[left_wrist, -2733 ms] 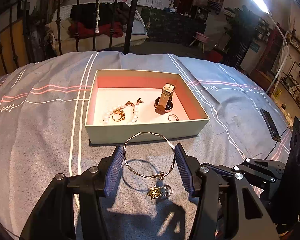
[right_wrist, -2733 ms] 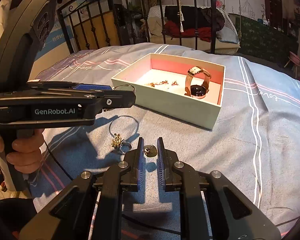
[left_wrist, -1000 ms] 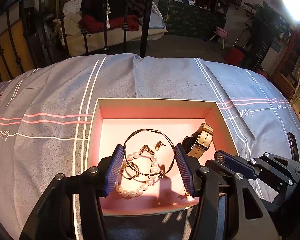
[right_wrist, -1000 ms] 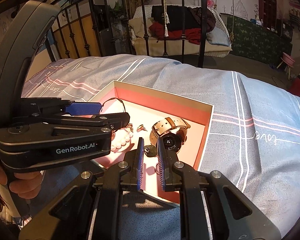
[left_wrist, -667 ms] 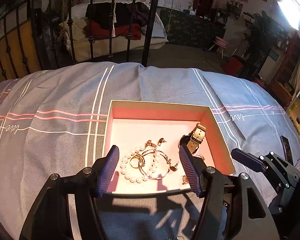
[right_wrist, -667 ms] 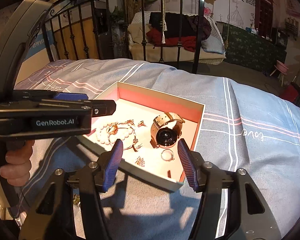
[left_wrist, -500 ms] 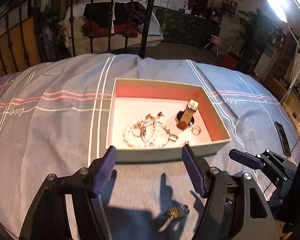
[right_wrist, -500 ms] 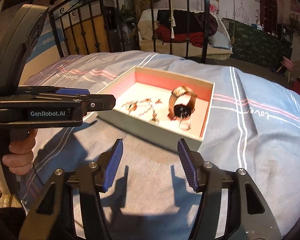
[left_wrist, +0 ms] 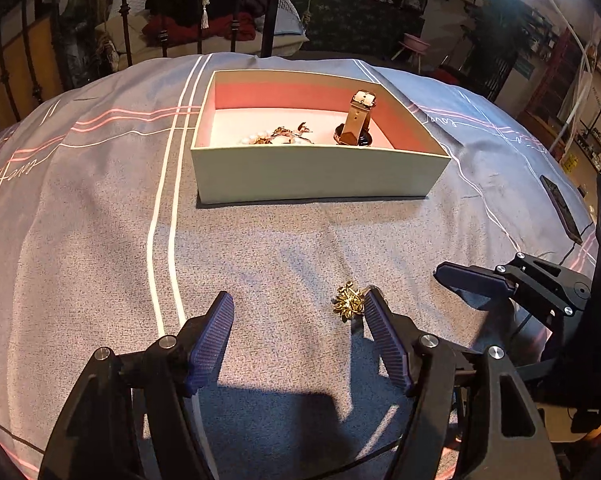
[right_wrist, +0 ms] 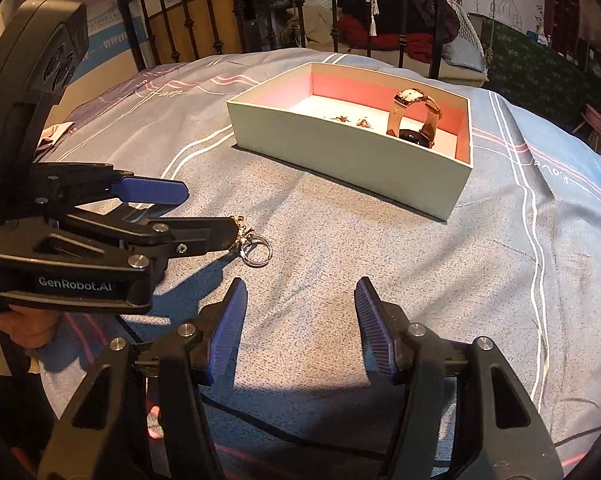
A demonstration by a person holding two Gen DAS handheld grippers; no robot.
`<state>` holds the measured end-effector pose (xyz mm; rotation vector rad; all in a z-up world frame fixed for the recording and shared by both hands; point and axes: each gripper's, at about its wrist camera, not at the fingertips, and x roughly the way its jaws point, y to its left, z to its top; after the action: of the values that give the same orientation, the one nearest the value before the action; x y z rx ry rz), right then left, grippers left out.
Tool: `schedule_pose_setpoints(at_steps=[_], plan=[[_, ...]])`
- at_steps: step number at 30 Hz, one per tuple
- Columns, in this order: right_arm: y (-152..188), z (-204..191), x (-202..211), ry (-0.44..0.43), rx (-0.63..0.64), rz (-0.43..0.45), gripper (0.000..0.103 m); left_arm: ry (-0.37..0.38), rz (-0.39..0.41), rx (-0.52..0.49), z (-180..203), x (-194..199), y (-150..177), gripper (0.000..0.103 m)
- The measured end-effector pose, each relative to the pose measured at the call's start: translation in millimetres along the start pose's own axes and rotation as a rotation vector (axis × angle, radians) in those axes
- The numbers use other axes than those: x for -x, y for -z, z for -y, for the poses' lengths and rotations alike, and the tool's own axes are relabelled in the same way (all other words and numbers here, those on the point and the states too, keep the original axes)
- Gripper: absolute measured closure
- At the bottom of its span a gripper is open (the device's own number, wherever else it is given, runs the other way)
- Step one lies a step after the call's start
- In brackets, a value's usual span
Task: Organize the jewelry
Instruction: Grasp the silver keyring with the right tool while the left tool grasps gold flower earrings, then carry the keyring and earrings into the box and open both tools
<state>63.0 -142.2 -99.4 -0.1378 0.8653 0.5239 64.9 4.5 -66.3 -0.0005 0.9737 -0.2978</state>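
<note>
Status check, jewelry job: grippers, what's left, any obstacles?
Both grippers, left and right, open, empty. Gold charm on the blanket by left fingers, outside the box. Nothing blocking.

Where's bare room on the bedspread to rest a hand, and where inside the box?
Free: the bedspread between the box and both tongs, and the box floor behind the watch. Crowded: the box's left part, with pearls and chains, and by the charm at the left tongs.

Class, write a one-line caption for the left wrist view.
Open left gripper hovers beside a gold charm on the bedspread.
</note>
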Motion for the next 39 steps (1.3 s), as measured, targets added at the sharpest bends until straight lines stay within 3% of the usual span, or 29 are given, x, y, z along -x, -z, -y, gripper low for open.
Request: schedule_pose_setpoints(at_steps=[10,12,14,16,21,23,39], plan=[[-23,-10,-21,-0.024,0.073,-0.04,0.046,-0.018,0.029,0.092,-26,-4,-6,0.037],[-26,-13,-25,-0.038,0.088,-0.048,0.053,0.001,0.035,0.106,-30,-2,-5,0.037],[-27,-17,-25,-0.063,0.112,-0.047,0.076,0.01,0.043,0.111,-31,0,-4,0.037],[-25,-20,-24,-0.072,0.124,-0.042,0.083,0.009,0.05,0.104,-31,1,-3,0.039],[-20,-18,-16,-0.076,0.094,-0.019,0.083,0.024,0.056,0.084,-27,3,-3,0.082],[-19,-16,-14,-0.079,0.078,-0.014,0.083,0.036,0.053,0.07,-25,3,-3,0.088],[-28,-5,1,-0.063,0.019,0.069,0.083,0.064,0.126,0.003,-3,22,-30,0.09]])
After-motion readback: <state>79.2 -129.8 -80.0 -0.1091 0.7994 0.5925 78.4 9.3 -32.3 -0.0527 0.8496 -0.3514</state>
